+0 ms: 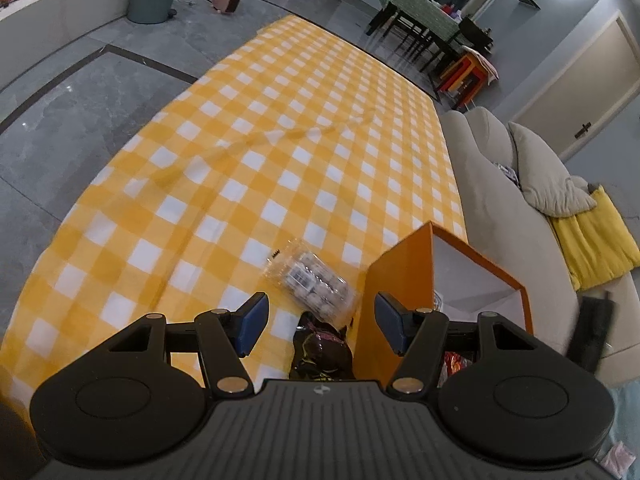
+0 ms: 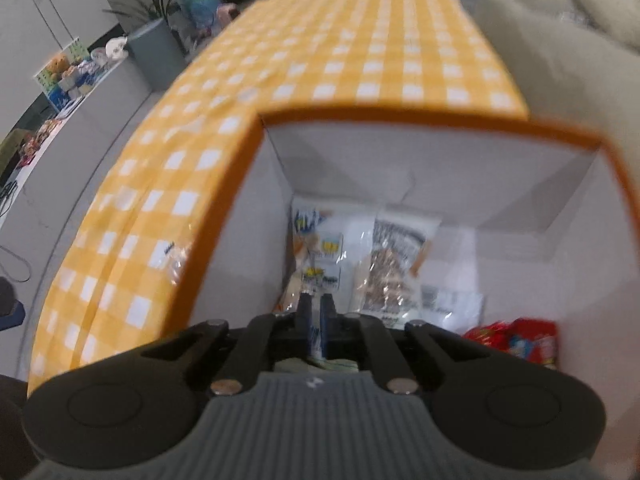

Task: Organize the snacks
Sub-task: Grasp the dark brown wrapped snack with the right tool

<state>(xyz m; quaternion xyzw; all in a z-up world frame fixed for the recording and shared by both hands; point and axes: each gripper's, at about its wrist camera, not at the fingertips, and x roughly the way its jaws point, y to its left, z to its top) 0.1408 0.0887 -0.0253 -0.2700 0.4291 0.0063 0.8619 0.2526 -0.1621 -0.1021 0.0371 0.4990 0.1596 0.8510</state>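
Surface: table under a yellow-and-white checked cloth (image 1: 248,152), creased across its middle; most of it bare.

Container: orange cardboard box with white inner walls (image 1: 400,280), open at the top, standing at the near right corner of the cloth, beside a beige sofa (image 1: 500,208).

Contents of the box, right wrist view (blurred):
- white snack packet with blue and yellow print (image 2: 316,240), along the left inner wall;
- clear packet of brown pieces with a white printed header (image 2: 394,264), just beside it to the right;
- flat white packet with a barcode label (image 2: 452,304), lower right of that;
- red wrapped snack pack (image 2: 516,340), at the near right of the box floor.

Loose on the cloth, just outside the box's left wall:
- clear plastic pack of small white pieces with a barcode label (image 1: 310,280);
- dark glossy foil bag with pink print (image 1: 320,348), nearer the edge, touching the clear pack.

Left gripper (image 1: 316,320): jaws wide apart, nothing between the blue pads, hanging over the two loose packs and the box's left wall.

Right gripper (image 2: 316,312): over the inside of the box, jaws drawn together to a narrow slit; a thin strip of white-and-blue wrapper (image 2: 316,340) shows between them, seemingly pinched.
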